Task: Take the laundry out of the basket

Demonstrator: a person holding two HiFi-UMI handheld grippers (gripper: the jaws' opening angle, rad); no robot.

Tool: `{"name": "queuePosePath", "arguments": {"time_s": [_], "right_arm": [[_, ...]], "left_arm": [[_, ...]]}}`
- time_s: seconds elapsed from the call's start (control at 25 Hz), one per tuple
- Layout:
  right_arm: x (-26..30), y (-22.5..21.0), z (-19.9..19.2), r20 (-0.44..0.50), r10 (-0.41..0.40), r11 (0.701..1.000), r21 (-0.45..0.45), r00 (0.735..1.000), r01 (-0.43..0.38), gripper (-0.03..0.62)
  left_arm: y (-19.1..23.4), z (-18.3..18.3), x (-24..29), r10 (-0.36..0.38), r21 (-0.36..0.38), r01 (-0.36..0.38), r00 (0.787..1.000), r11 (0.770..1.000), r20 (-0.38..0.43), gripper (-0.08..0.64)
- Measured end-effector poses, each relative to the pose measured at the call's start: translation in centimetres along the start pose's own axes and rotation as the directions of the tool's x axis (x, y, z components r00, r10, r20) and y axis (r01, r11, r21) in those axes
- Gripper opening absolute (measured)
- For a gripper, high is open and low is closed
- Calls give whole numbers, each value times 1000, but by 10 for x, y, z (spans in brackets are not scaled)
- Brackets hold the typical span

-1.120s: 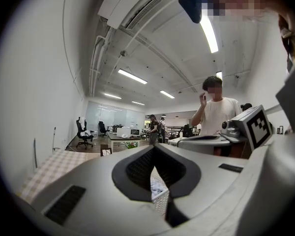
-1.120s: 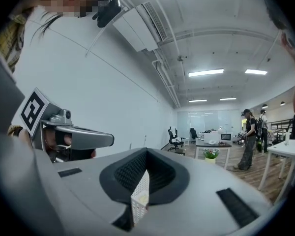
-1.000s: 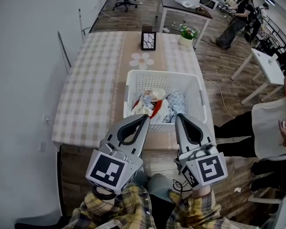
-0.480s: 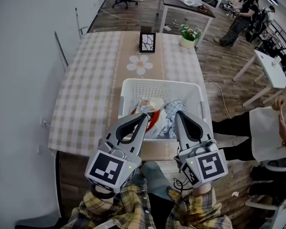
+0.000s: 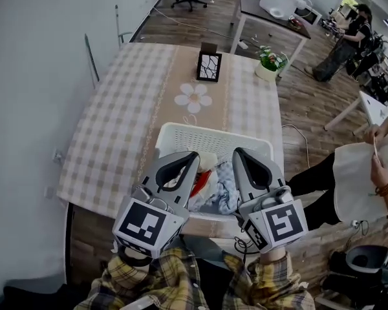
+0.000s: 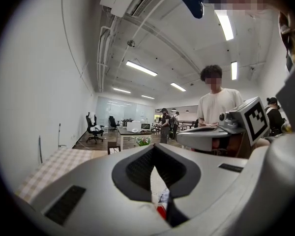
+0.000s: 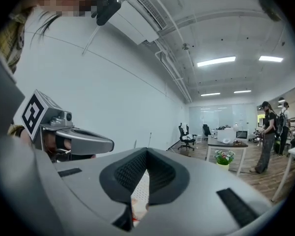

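Note:
A white slatted laundry basket [image 5: 211, 136] stands on the near end of the checked table [image 5: 113, 131]. It holds crumpled laundry [image 5: 215, 185] in white, red and blue. My left gripper [image 5: 193, 155] is shut and empty, level above the basket's near left part. My right gripper [image 5: 237, 152] is shut and empty too, over the near right part. They sit side by side, a small gap apart. In the left gripper view the shut tips [image 6: 154, 148] hide most of the basket; a scrap of laundry [image 6: 162, 201] shows below. The right gripper view shows shut tips [image 7: 147, 152] and basket wall [image 7: 141, 187].
Further along the table lie a flower-shaped mat [image 5: 193, 98], a framed picture [image 5: 209, 66] and a potted plant [image 5: 271, 61]. A person [image 5: 365, 173] stands close at the right of the table. Desks, chairs and other people fill the far room.
Both grippers have moved forward side by side and now reach over the basket's near part. Their jaws stayed shut.

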State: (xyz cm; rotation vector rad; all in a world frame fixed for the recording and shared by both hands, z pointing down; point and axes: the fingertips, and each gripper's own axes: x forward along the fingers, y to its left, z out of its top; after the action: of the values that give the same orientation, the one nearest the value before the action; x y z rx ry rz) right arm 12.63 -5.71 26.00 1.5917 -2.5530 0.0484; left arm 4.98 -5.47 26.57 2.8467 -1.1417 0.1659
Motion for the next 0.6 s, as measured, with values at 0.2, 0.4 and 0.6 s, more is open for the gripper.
{"name": "queuePosePath", "arguments": {"time_s": [0.2, 0.4, 0.6], "right_arm": [[17, -9, -5, -25, 60, 998, -11, 998, -60, -2], [32, -21, -12, -49, 96, 995, 24, 994, -95, 0], [46, -26, -31, -102, 155, 987, 54, 983, -150, 1]], "left_arm": [[9, -8, 14, 39, -20, -40, 999, 999, -26, 18], [17, -15, 27, 51, -20, -53, 996, 998, -72, 20], [21, -38, 39, 8, -22, -12, 986, 1000, -166, 18]]}}
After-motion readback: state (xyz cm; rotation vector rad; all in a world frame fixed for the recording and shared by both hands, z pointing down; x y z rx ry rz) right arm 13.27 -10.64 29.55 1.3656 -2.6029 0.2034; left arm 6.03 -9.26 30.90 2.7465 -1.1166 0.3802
